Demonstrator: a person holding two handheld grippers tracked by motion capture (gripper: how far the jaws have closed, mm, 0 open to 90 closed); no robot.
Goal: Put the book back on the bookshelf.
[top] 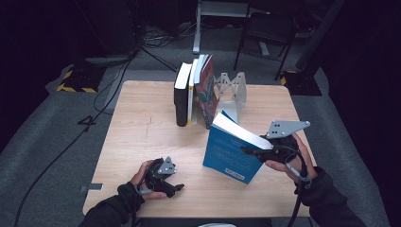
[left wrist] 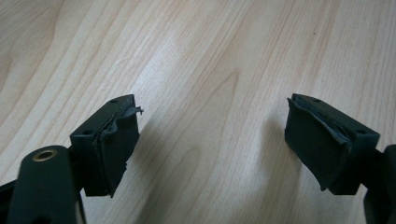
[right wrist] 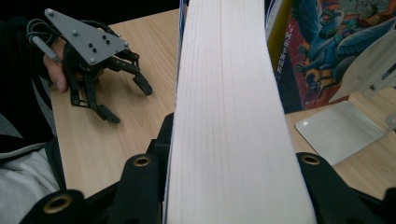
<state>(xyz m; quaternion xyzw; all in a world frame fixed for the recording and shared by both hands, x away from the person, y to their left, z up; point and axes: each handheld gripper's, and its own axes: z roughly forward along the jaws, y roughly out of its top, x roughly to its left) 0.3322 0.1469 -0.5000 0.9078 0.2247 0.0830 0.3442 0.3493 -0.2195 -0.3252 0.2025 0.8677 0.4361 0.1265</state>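
Observation:
A blue paperback [top: 230, 156] stands tilted above the right half of the wooden table [top: 142, 127], and my right gripper [top: 250, 152] is shut on its page side. In the right gripper view the book's white page edge [right wrist: 233, 93] runs up between the two jaws of my right gripper [right wrist: 233, 156]. My left gripper [top: 177, 187] rests low over the table's front left, open, with nothing between its fingers. The left gripper view shows my left gripper [left wrist: 212, 144] spread wide over bare wood. From the right gripper view, the left gripper [right wrist: 126, 100] appears open beside a hand.
Three books [top: 194, 92] stand upright in a row at the back middle, the rightmost with a colourful cover [right wrist: 327, 51]. A pale metal bookend [top: 234, 92] stands just right of them. Chairs and cables lie on the dark floor beyond the table.

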